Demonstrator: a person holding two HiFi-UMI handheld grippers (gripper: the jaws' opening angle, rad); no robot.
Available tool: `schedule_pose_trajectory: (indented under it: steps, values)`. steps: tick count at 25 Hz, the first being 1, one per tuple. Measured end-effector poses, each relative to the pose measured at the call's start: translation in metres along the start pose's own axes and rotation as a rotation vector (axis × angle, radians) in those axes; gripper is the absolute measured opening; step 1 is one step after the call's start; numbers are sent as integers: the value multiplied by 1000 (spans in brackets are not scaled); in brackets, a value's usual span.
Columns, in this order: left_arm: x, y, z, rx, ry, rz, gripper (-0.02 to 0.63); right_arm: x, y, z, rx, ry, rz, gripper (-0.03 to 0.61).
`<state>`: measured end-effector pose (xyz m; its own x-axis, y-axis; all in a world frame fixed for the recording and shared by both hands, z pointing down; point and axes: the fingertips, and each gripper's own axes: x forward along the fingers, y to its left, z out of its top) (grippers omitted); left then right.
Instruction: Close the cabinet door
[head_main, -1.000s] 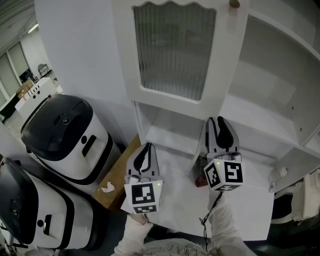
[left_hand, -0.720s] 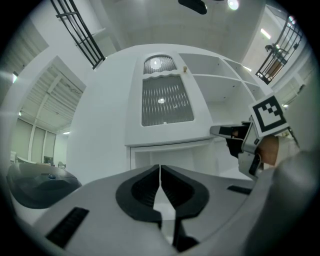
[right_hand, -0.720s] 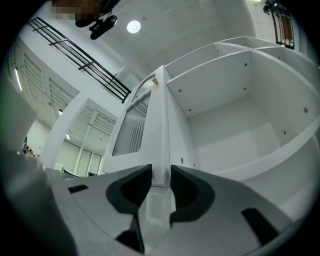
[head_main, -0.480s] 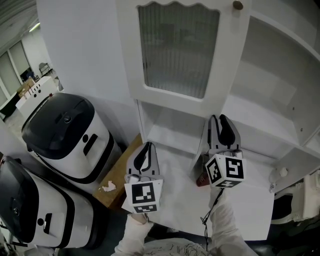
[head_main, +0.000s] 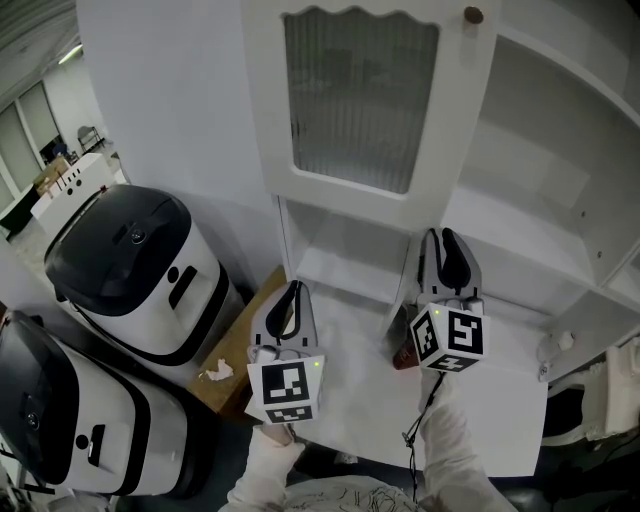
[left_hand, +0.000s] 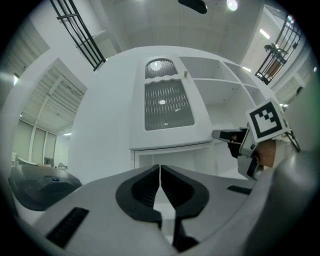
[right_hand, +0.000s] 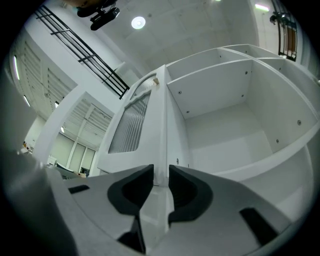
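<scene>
Since the earlier head views, the right gripper (head_main: 447, 238) has been narrowing its jaws around the free edge of the cabinet door (head_main: 262, 150), while both grippers and the door are staying almost where they were.

Head view: the door, with its ribbed glass pane (head_main: 360, 100) and small knob (head_main: 473, 15), is standing swung out to the left of the open cabinet (head_main: 560, 150), whose bare shelves are showing on the right. The right gripper is reaching the door's lower corner on the knob side. The left gripper (head_main: 291, 292) is hanging idle well apart from the door, just beside two black-and-white appliances (head_main: 130, 265) (they are playing no part in the task).

Right gripper view: the door's edge is running down between the jaws and filling the gap, so the pads appear to be pinching it on both faces; how firmly they are pressing cannot be told.

Left gripper view: the jaws are resting pressed together with nothing between them.

Progress: the task appears to be only beginning. A hold on the door is being taken, but the door is still wide open; swinging it across the opening until it is lying flush against the cabinet front is all still to be done.
</scene>
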<state>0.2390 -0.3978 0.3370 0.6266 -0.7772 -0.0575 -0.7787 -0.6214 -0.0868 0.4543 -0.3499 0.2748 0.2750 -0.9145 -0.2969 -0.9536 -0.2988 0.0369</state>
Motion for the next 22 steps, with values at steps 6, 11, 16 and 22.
schedule_pose_trajectory:
  steps: [6,11,16,22]
  values:
    - [-1,-7,9,6,-16,-17,12,-17,-6,2,-20,11,-32,76]
    - [-2,-16,20,2,-41,-32,12,-36,-6,7,-43,13,-57,43]
    - [-3,-31,31,-3,-64,-57,12,-53,-7,9,-58,26,-72,14]
    - [-6,-47,39,-13,-80,-83,12,-67,-11,13,-73,33,-87,3]
